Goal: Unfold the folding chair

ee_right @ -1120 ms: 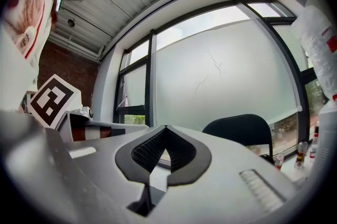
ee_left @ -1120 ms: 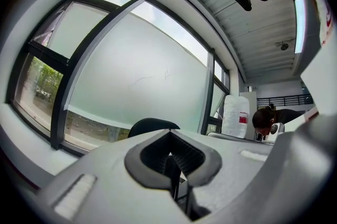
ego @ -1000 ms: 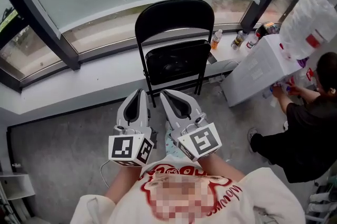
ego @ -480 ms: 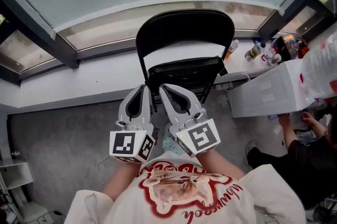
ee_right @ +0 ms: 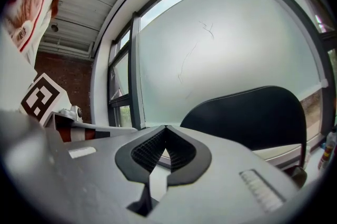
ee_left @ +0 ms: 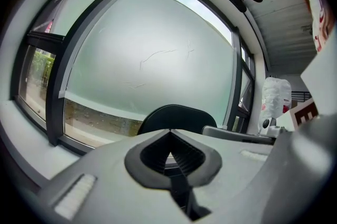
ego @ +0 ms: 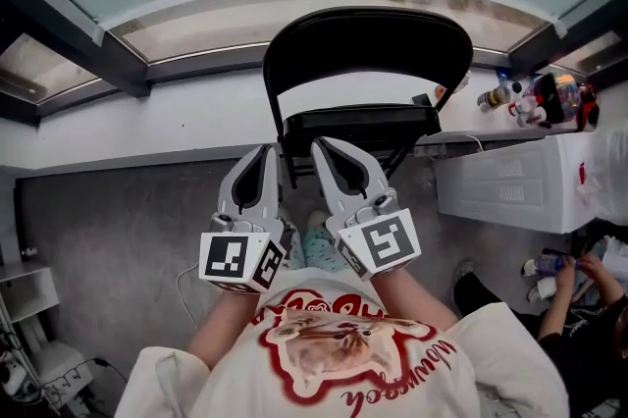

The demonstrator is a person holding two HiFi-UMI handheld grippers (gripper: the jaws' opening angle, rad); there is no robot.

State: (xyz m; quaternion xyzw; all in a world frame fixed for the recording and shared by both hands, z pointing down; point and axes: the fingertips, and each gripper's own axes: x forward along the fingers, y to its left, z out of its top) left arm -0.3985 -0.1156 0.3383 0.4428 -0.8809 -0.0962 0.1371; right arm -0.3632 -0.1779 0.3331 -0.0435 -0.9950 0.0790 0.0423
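Note:
A black folding chair [ego: 368, 38] stands against the window ledge, its seat [ego: 358, 122] still tilted up close to the backrest. Both grippers are held side by side just in front of the seat's near edge. My left gripper [ego: 266, 151] is shut with nothing in it, its tips just left of the seat. My right gripper [ego: 322, 144] is shut and empty too, its tips at the seat's front left corner; I cannot tell whether they touch. The left gripper [ee_left: 169, 131] view shows the backrest [ee_left: 176, 115] beyond the jaws. In the right gripper [ee_right: 165, 127] view the backrest [ee_right: 253, 118] fills the right side.
A white box [ego: 510, 181] stands to the chair's right, with bottles [ego: 530, 97] on the ledge behind it. A person [ego: 579, 308] crouches at the lower right. A white shelf [ego: 25, 293] is at the far left and a cable [ego: 182, 284] lies on the grey floor.
Both grippers have moved forward together to the chair, from well short of it to right at the seat's front edge. The chair looks closer and the jaws stayed shut.

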